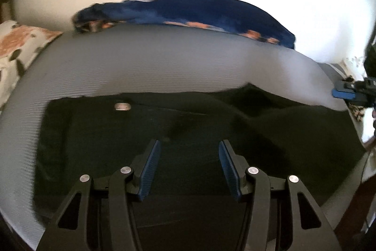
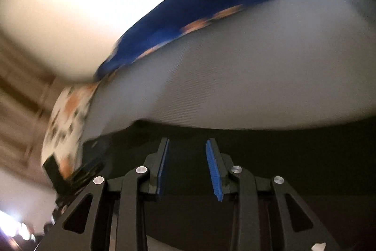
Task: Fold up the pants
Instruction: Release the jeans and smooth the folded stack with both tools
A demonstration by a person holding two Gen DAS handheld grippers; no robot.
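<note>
A: Looks partway through? Dark pants lying on the grey bed cover, roughly squared off but rumpled on the right.

B: Yep, at least one fold left, plus smoothing. Left gripper spread wide above the fabric, pinching nothing. Right gripper also spread, empty, near the far edge. Too blurry for more.

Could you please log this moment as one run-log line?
task: fold pants | left gripper: open, above dark pants | right gripper: open, over pants | pants: flat on grey bed cover | blue cloth: behind
</note>
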